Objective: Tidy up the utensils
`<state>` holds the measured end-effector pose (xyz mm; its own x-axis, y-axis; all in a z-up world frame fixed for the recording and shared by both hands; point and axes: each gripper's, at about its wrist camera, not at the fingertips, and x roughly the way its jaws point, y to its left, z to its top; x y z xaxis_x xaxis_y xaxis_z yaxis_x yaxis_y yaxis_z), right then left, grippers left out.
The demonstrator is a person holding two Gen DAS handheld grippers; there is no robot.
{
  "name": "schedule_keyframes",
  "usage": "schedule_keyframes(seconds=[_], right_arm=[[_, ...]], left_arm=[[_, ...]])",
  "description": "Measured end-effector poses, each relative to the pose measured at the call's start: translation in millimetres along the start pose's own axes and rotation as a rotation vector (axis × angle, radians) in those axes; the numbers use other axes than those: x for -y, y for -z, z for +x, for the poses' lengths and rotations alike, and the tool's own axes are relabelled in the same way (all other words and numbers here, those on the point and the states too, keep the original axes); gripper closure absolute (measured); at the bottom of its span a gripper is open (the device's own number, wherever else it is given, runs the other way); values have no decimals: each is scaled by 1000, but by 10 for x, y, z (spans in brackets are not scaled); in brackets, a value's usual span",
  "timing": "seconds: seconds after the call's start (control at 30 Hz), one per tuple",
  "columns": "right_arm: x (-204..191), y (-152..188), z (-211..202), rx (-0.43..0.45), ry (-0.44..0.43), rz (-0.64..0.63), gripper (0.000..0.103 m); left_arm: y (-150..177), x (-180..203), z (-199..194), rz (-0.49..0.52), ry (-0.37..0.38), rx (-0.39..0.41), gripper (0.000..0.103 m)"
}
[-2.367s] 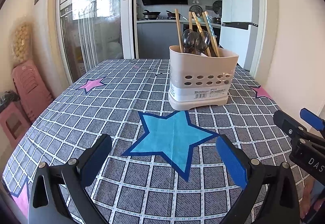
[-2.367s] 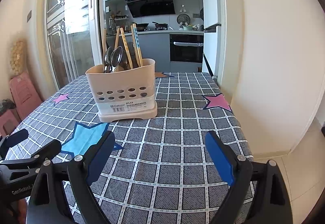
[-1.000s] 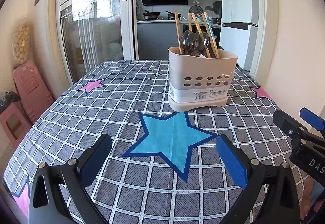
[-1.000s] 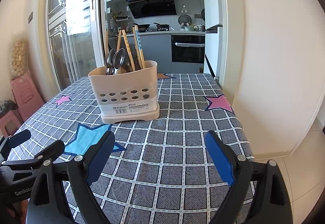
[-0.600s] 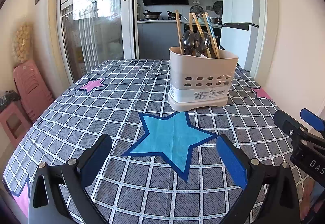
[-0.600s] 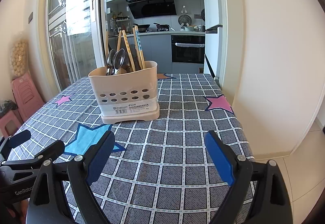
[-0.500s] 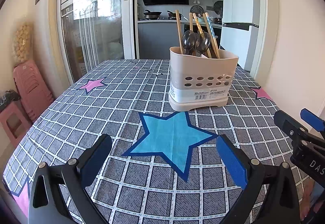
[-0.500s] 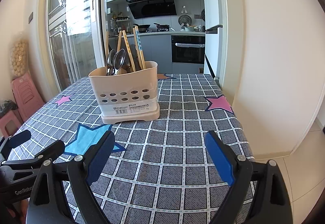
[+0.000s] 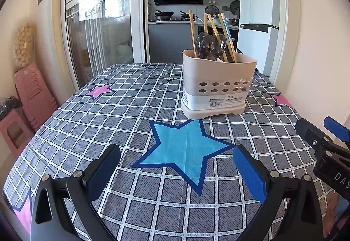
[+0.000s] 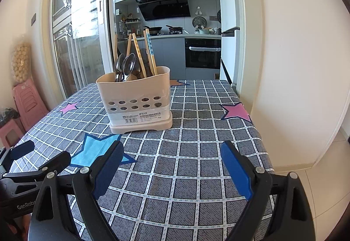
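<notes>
We see the beige utensil holder (image 9: pixel 218 88) standing upright on the checked surface (image 9: pixel 109 123), spoons (image 9: pixel 210 44) and chopsticks (image 9: pixel 227 35) upright inside; our left claw (image 9: pixel 175 172) gapes wide and empty; our right claw (image 10: pixel 172 172) likewise, both well short of the holder.

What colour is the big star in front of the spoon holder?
The big star is light blue with a dark blue edge, clearest in the left wrist view.

Bright daylight reaches you through the glass door (image 9: pixel 102 29), glare on its panes, sharp focus throughout, your fisheye bends the edges, dark vignette in corners.
</notes>
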<state>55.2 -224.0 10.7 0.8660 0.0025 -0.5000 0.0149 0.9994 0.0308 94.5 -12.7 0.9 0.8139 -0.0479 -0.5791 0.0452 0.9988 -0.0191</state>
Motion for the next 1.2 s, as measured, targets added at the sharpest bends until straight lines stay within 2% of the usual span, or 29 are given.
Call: schedule_keyframes(seconds=[0.97,1.2], right_arm=[[-3,-3,-16,8,-2,-5,11],[6,5,-2,7,-6,-8,11]], left_arm=[[0,13,10,3,-2,-10,0],[-1,11,-23,6,9,11,0]])
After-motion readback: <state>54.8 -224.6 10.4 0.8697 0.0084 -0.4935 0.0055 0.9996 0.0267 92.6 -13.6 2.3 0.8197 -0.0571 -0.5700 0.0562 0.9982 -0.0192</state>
